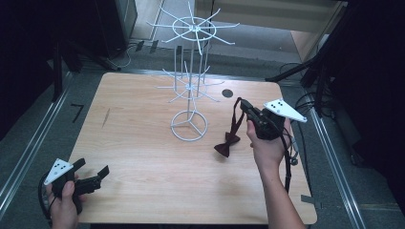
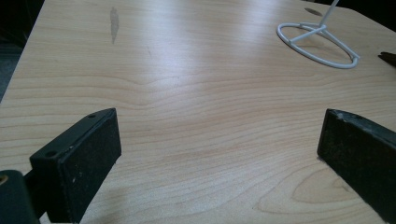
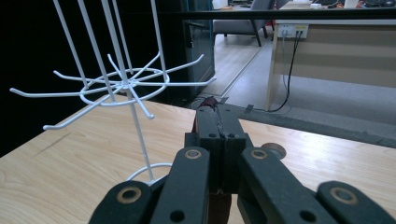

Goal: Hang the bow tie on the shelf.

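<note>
A dark red bow tie (image 1: 227,144) hangs by its thin strap (image 1: 235,112) to the right of a white wire hook stand (image 1: 191,86). The bow is at or just above the wooden table (image 1: 143,162); I cannot tell whether it touches. My right gripper (image 1: 242,104) is shut on the strap, and a sliver of dark red shows between its closed tips (image 3: 218,116) in the right gripper view, level with the stand's lower ring of hooks (image 3: 123,84). My left gripper (image 1: 93,167) rests open near the table's front left corner, with bare wood between its fingers (image 2: 79,163).
The stand's ring base (image 2: 317,44) sits mid-table, with a second ring of hooks (image 1: 193,26) higher up its pole. A round cable hole (image 1: 227,93) lies behind the right gripper. Dark frames and cables flank the table on both sides.
</note>
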Demonstrator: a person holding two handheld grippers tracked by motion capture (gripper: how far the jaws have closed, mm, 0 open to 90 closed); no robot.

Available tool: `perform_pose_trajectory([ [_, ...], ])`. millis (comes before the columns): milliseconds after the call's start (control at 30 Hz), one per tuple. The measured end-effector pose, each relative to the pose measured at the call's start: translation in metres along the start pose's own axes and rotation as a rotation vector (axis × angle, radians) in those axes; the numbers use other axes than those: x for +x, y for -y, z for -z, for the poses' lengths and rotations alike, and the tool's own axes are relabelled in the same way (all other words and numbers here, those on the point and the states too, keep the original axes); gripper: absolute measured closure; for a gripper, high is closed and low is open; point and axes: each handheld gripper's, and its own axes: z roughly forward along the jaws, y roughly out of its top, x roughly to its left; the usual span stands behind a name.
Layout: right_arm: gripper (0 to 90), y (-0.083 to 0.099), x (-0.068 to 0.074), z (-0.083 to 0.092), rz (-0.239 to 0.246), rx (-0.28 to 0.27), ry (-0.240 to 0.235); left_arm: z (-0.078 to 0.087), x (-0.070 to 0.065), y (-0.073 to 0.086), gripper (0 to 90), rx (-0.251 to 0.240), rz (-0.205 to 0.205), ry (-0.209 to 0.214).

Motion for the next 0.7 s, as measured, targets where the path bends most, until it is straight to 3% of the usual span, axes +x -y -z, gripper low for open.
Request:
perform_pose_trajectory([
  [700, 90.0, -0.005, 0.018, -0.009, 0.040, 0.002, -0.045, 0.000, 0.000, 0.000, 0.2, 0.001, 0.001, 0.001],
])
